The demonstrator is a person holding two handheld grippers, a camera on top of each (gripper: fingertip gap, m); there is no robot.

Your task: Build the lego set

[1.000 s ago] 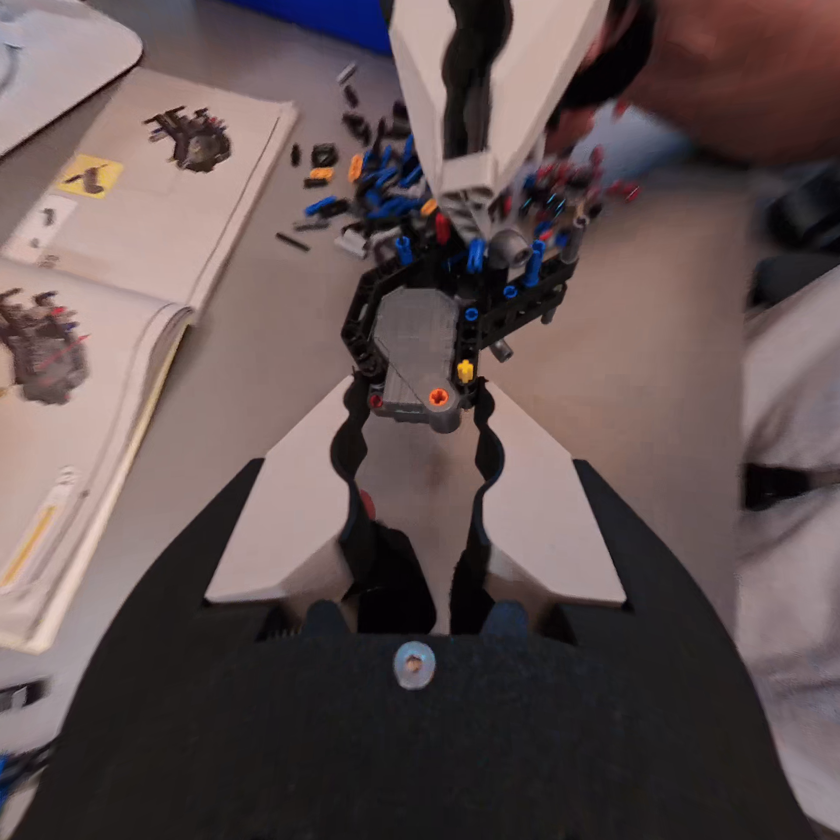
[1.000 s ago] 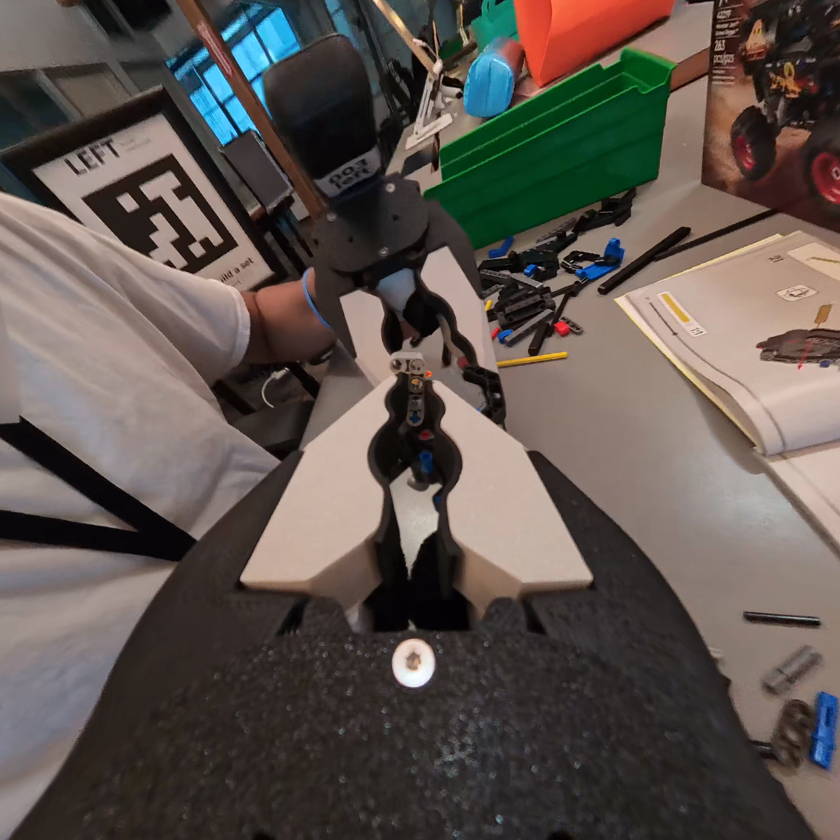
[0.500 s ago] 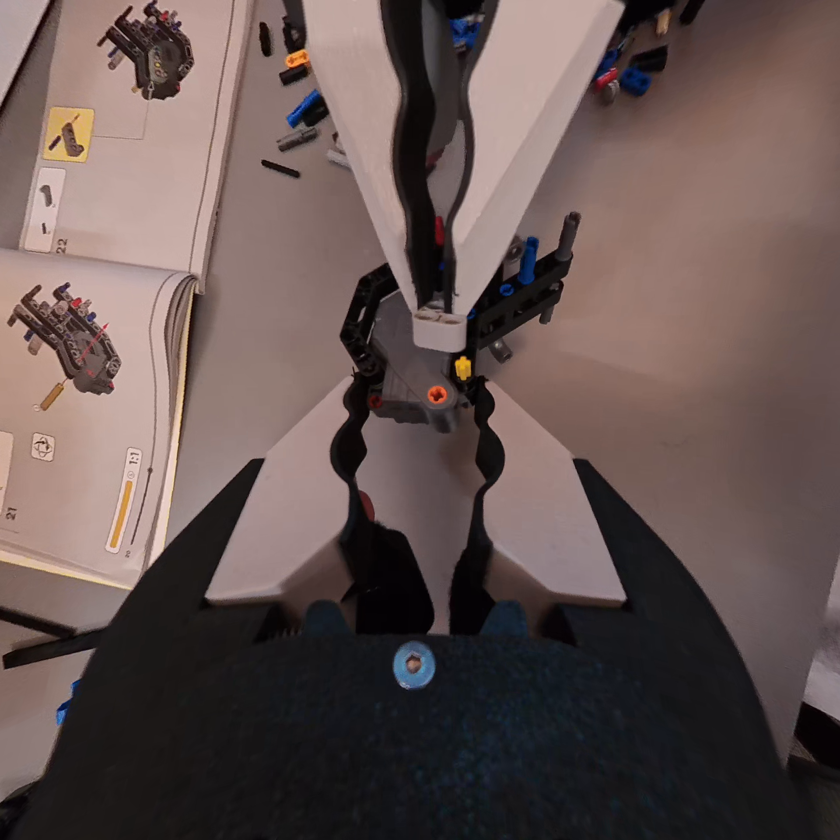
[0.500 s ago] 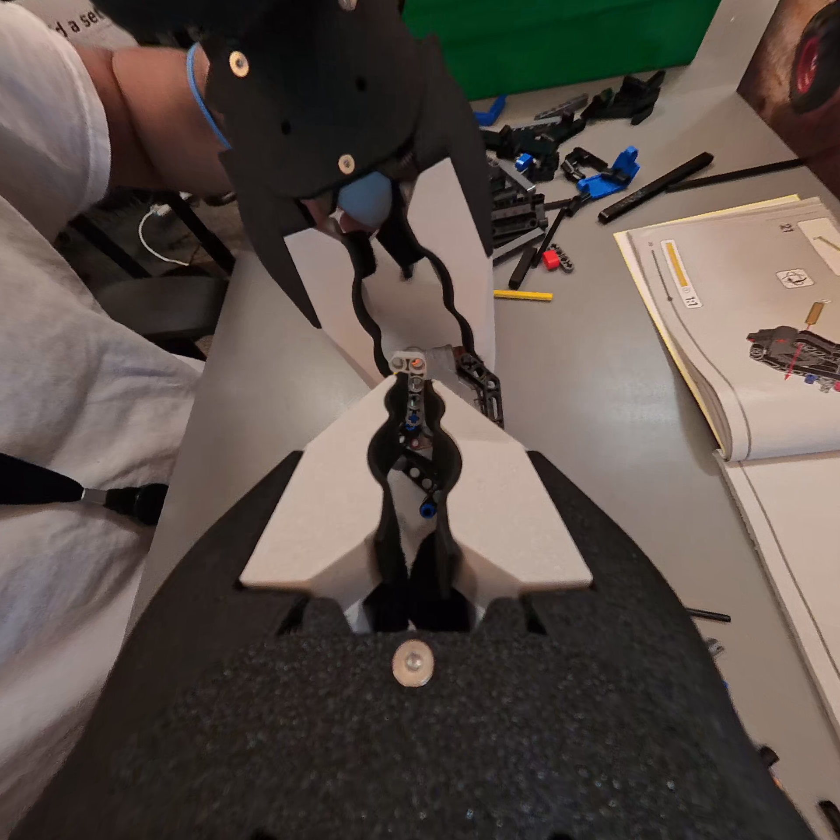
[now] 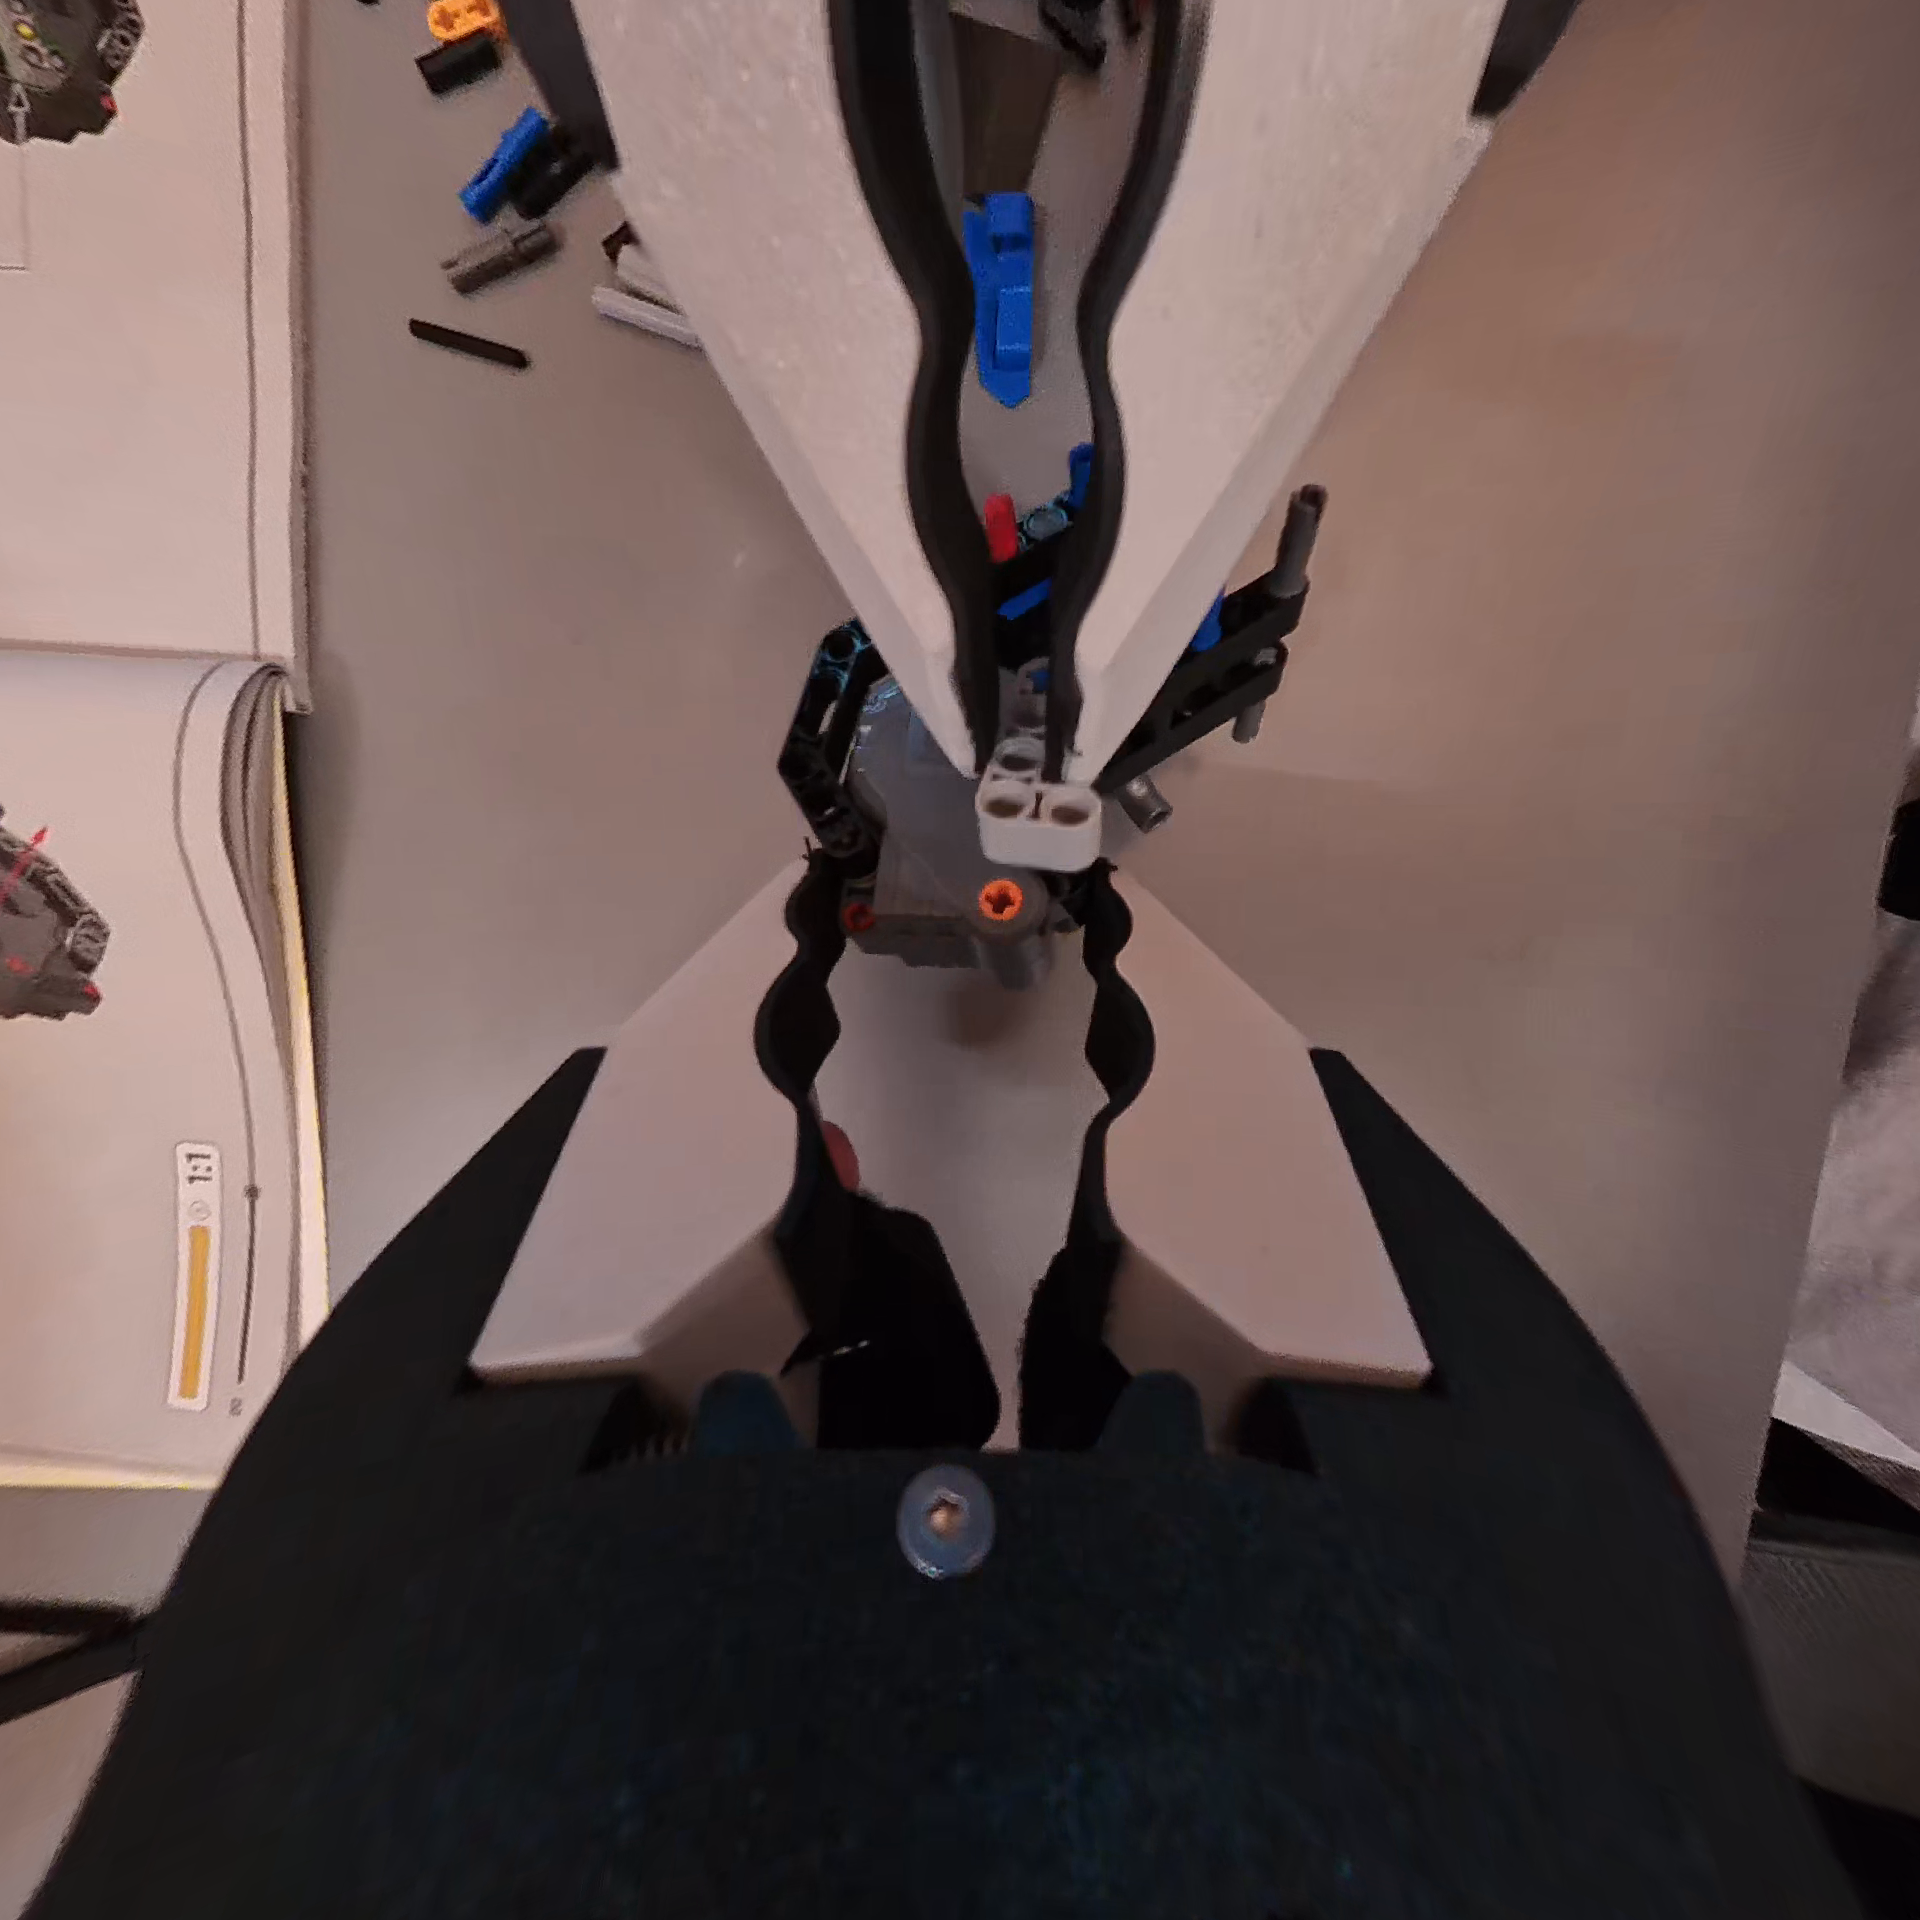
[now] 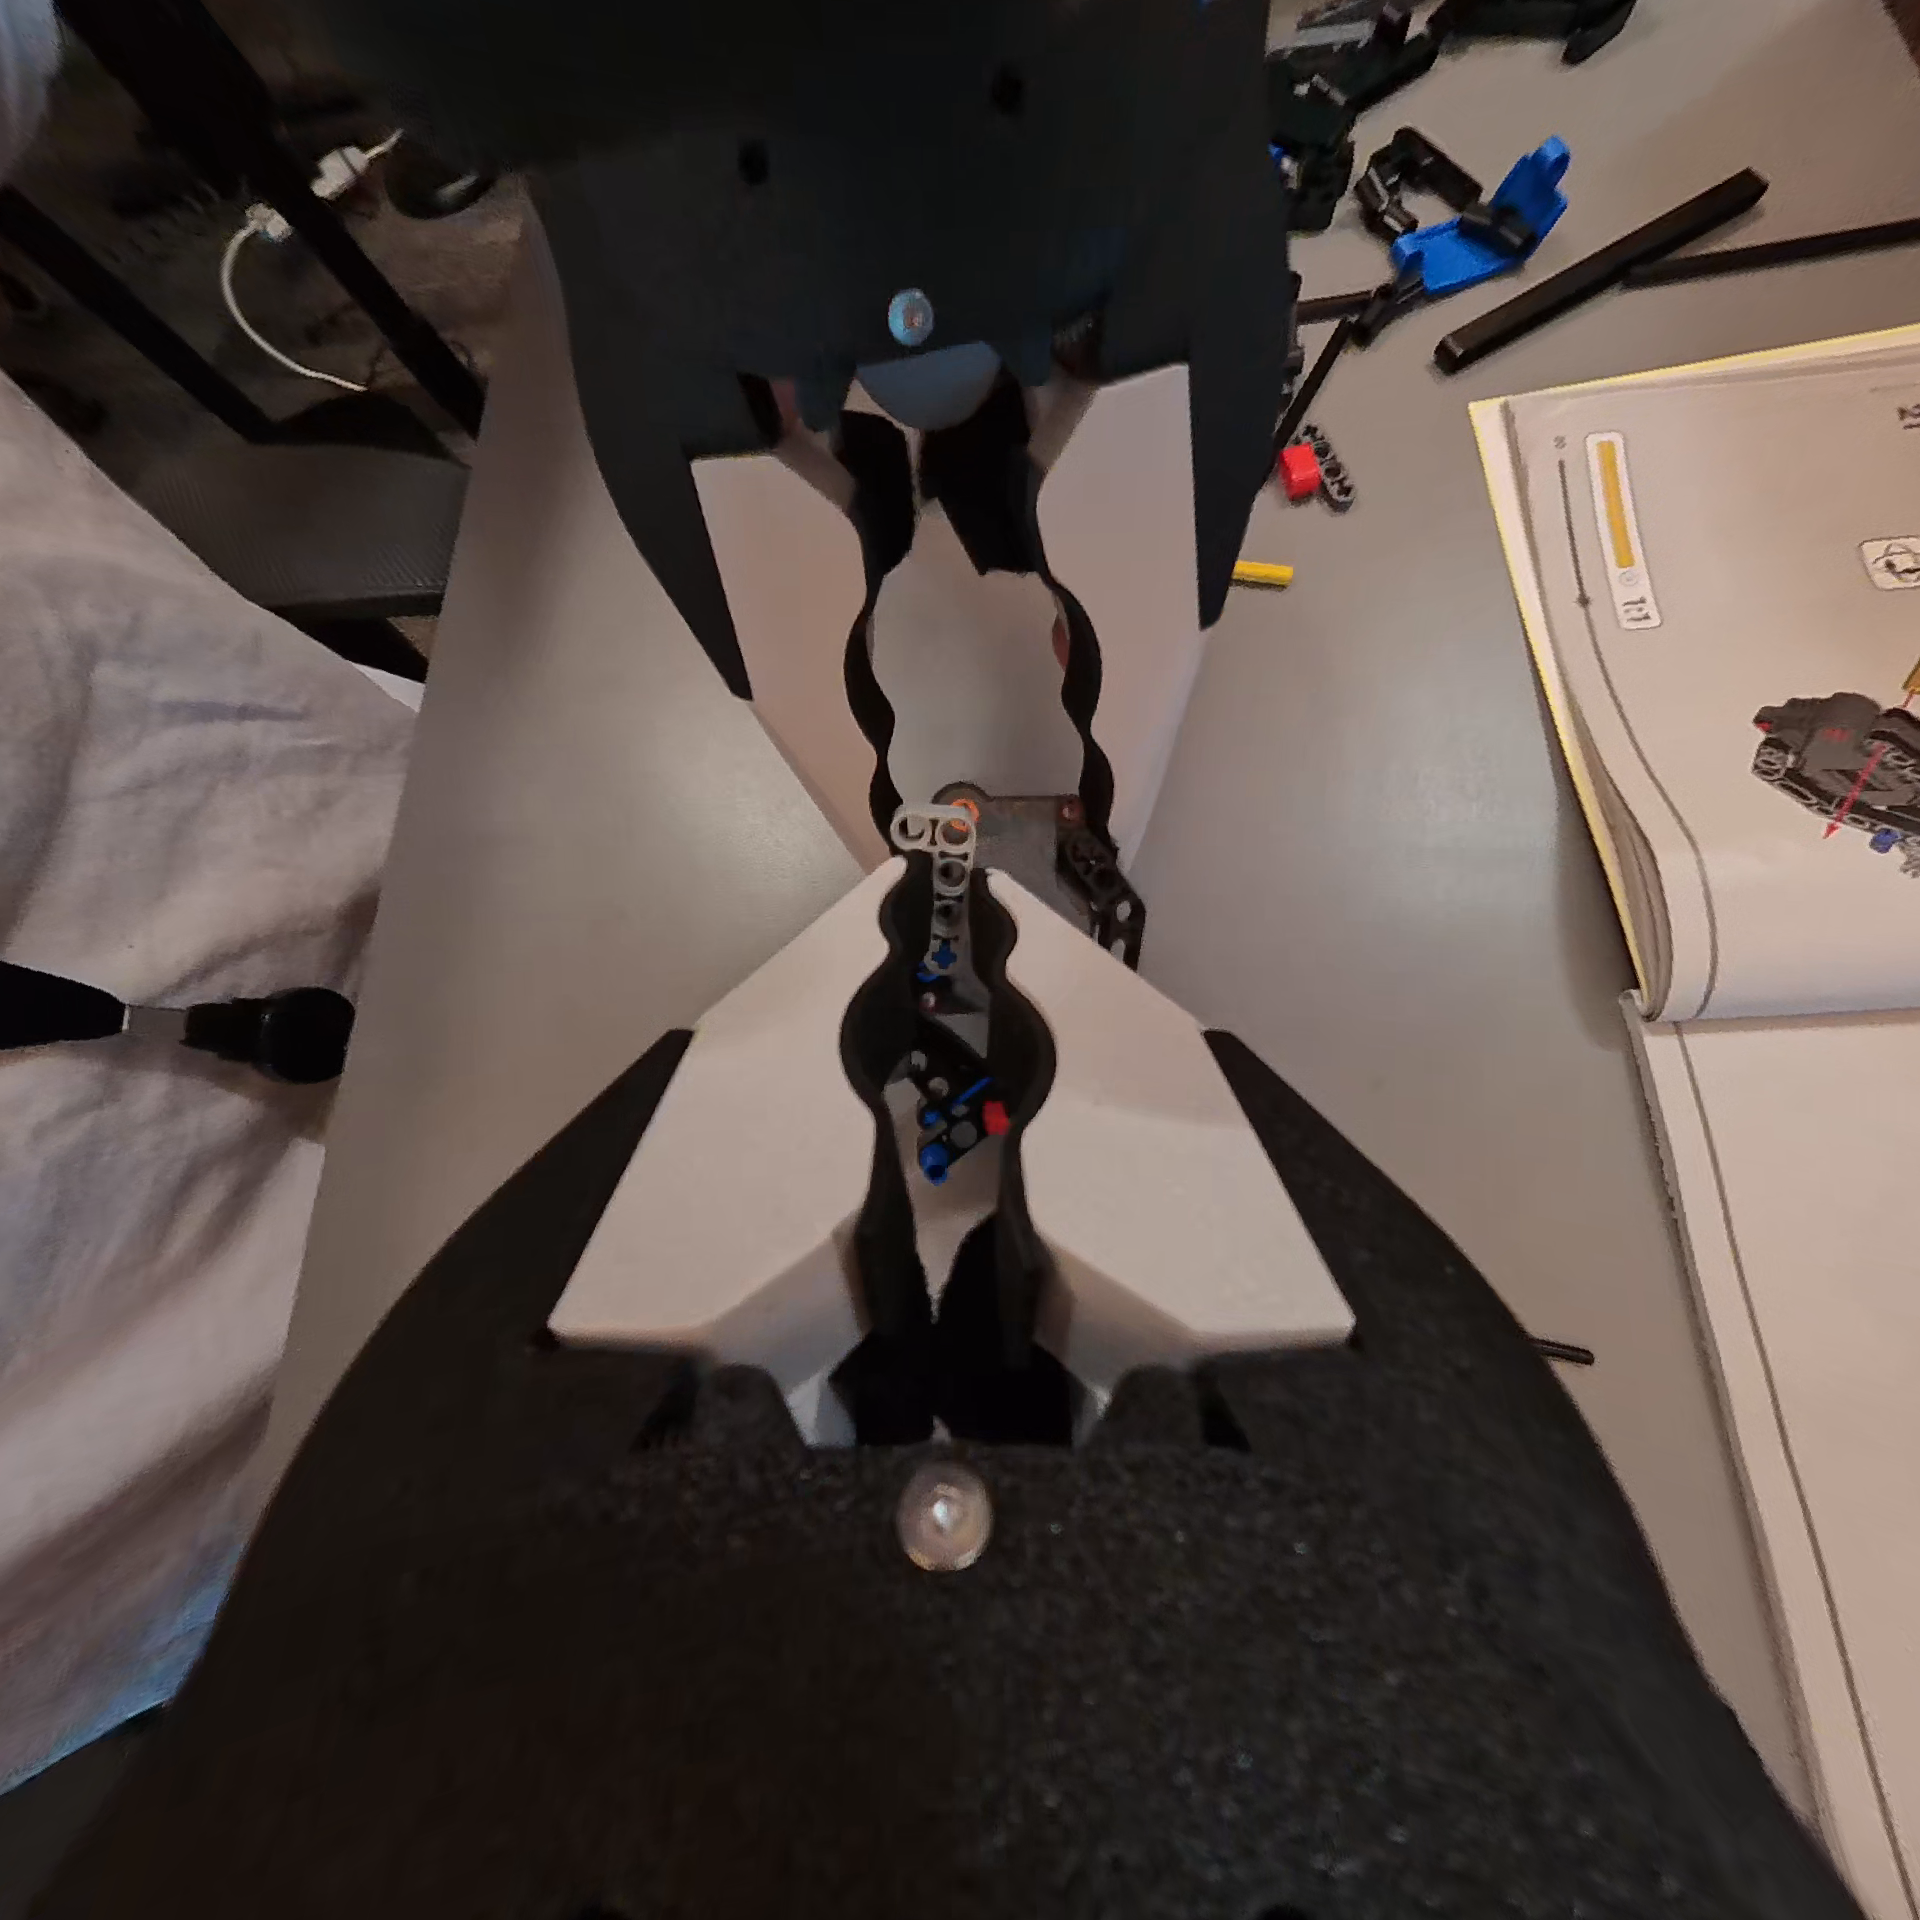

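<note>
closer now, the right gripper [image 5: 1023,748], clamped on a pale grey beam [image 5: 1037,816], meets the half-built black-and-grey lego chassis [image 5: 935,883] at frame centre, gripped by the left gripper [image 5: 961,914]; loose parts [image 6: 1475,218] remain upper right.

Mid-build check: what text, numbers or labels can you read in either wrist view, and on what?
I don't quote writing; these bear it:
Instruction booklet: printed scale mark above the yellow bar.
Booklet corner: page number, tiny and blurred.
Lego assembly, grey beam: no writing visible.
</note>
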